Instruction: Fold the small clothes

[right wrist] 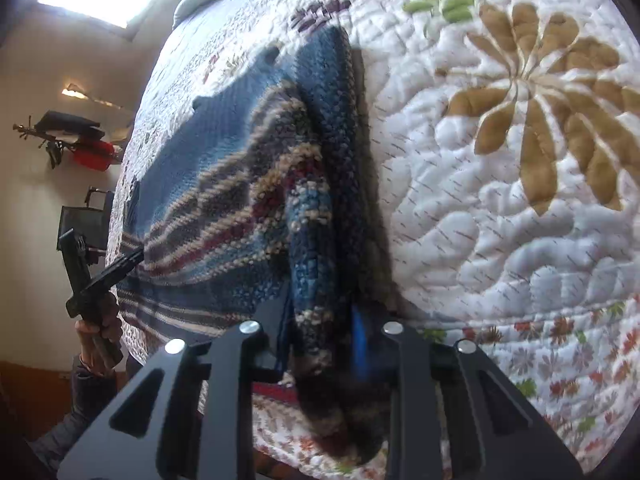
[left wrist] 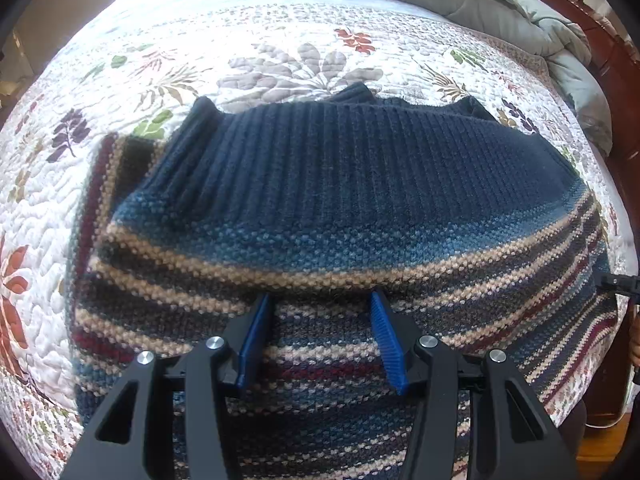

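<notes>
From my left gripper [left wrist: 318, 300] I see the striped sweater [left wrist: 320, 200] lying across the middle of the frame on the floral quilt [left wrist: 200, 32] of the bed, and my blue-padded fingers [left wrist: 256, 336] stand apart above its stripes, holding nothing. Only my right gripper [right wrist: 320, 320] view shows the sweater's bunched edge clamped between those fingers at lower centre, and my left hand [right wrist: 98, 330] on its handle at the lower left.

Striped knit sweater [left wrist: 320, 208] lies on a floral quilt [left wrist: 240, 40], left gripper [left wrist: 320, 304] jaws spread above its stripes
</notes>
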